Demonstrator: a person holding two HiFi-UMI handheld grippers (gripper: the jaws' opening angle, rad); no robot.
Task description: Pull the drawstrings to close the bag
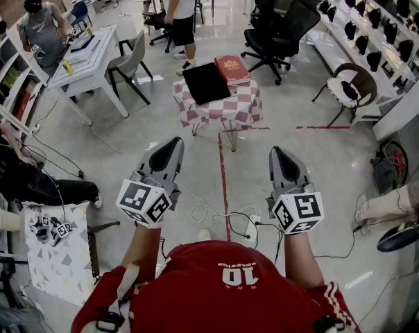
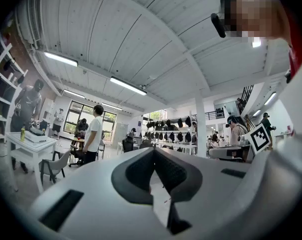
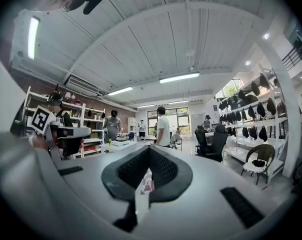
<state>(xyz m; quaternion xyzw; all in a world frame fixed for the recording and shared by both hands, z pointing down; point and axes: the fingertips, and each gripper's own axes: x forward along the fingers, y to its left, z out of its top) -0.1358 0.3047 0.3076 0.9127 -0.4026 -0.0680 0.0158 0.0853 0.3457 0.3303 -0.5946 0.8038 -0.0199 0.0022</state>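
A flat black bag lies on a small table with a red-and-white checkered cloth, well ahead of me across the floor. A red box sits beside the bag on its right. My left gripper and right gripper are held side by side at waist height, both pointing toward that table and far short of it. Each is shut with nothing between its jaws. In the left gripper view the left gripper faces the room; the right gripper does the same in its view. No drawstrings can be made out.
Cables and a power strip lie on the floor just ahead, along a red tape line. A white desk with a grey chair stands far left, black office chairs far right. A person in a white shirt stands behind the table.
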